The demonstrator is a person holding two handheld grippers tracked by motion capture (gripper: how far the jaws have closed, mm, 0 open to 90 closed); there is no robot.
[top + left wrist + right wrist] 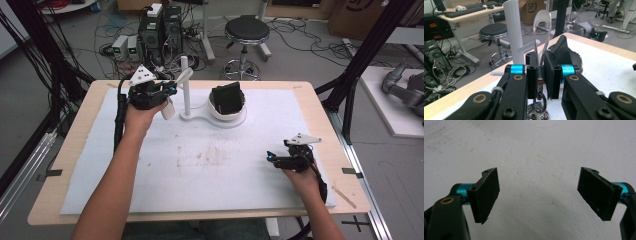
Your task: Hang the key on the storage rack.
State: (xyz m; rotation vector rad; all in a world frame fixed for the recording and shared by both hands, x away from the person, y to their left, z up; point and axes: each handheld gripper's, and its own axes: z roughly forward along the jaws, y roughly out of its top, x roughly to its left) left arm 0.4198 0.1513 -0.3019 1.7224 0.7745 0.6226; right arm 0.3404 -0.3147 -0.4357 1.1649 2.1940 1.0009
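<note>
The left claw is squeezed tight on a clear plastic loop strap with a silver metal ring, just beside the tall white plastic stand with pegs. Lift the loop slowly over a peg, then let go. The right claw rests wide open on the white padded surface, holding nothing.

My left gripper and right gripper: black bodies, blue anodised pivots, brass bushings, black cables, grey triangular top plates; forearms bare.
</note>
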